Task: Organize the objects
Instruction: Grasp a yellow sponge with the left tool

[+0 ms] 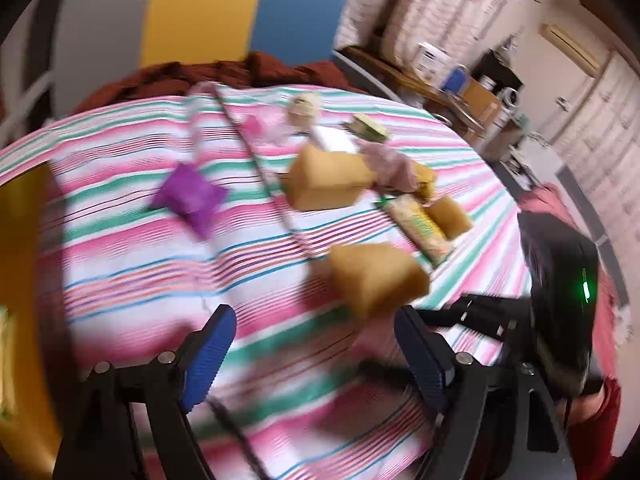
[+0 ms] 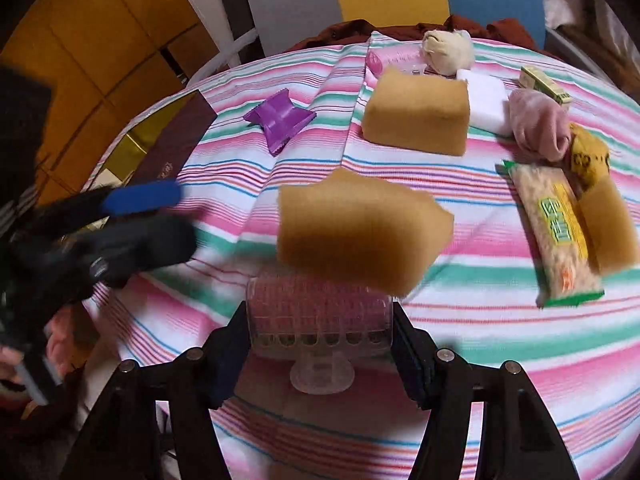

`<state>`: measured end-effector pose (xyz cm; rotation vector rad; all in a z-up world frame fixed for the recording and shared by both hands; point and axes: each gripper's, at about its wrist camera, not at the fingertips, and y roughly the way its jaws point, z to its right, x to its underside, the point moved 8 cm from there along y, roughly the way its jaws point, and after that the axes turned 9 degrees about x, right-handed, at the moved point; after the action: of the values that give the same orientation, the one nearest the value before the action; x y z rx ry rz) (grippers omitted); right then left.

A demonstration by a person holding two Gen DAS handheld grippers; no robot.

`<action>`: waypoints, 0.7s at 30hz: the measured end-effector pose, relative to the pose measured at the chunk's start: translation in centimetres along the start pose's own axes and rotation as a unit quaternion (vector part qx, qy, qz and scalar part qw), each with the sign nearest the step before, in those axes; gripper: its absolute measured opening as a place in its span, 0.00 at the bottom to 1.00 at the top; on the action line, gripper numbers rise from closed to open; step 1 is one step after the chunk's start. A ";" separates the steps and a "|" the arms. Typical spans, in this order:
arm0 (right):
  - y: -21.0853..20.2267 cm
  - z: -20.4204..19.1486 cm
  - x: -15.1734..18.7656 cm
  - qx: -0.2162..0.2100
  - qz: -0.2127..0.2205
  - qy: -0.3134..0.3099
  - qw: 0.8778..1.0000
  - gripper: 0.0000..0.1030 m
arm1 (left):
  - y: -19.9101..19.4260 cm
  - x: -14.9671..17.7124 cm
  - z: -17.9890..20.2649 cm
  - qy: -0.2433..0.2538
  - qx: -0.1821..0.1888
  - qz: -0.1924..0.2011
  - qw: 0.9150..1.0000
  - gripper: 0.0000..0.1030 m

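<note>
My left gripper (image 1: 314, 314) stands open over the striped cloth (image 1: 132, 280), with nothing between its blue pads (image 1: 210, 356). A blurred tan sponge (image 1: 376, 276) is just beyond its right fingertip. In the right wrist view that sponge (image 2: 360, 232) sits right behind a clear plastic holder with a pink grid (image 2: 316, 316). My right gripper (image 2: 320, 320) is shut on this holder. The left gripper (image 2: 160, 216) shows blurred at the left edge. I cannot tell if the sponge rests on the cloth.
On the cloth (image 2: 480, 320) lie a purple packet (image 2: 280, 118), a bigger tan sponge (image 2: 418, 114), a white block (image 2: 486, 98), a pink cloth (image 2: 540, 124), a cracker pack (image 2: 556, 232) and a small sponge (image 2: 610, 228). A brown box (image 2: 176, 140) sits at the left edge.
</note>
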<state>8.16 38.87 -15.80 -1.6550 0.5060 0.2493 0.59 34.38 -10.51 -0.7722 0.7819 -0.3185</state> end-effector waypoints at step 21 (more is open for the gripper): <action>0.4 0.4 -0.4 -0.017 -0.006 0.022 1.000 0.63 | 6.1 -1.1 0.6 -0.010 0.087 -0.021 0.996 0.62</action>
<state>7.71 39.31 -16.03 -1.6993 0.5271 0.2134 0.22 39.43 -14.08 -0.6273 0.7108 -0.4102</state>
